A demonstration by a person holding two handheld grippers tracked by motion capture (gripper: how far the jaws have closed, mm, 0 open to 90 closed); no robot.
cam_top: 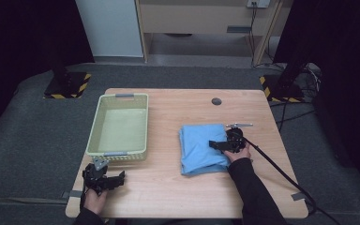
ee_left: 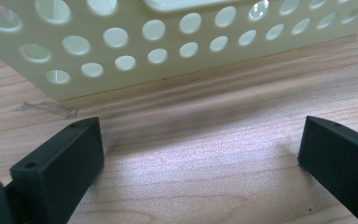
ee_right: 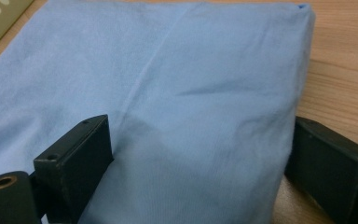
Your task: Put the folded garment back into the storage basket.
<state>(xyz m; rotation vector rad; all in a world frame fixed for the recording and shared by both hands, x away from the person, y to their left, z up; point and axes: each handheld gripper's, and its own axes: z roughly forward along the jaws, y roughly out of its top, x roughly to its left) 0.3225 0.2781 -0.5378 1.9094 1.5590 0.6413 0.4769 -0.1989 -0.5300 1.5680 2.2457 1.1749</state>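
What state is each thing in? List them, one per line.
Blue cloth: folded, flat on the table, its near-right edge between the right gripper's jaws.
Basket: upright, empty, standing on the table.
Right gripper: open wide, jaws either side of the cloth's folded edge.
Left gripper: open, holding nothing, just short of the basket.

High view overhead; gripper views close over table (cam_top: 168, 187), cloth (ee_right: 191, 93).

Left gripper (ee_left: 200, 154) had jaws spread wide, nothing between them, low over bare wood table (ee_left: 205, 186). Perforated cream basket (ee_left: 168, 42) stood just ahead; tape scrap (ee_left: 46, 108) ahead-left.
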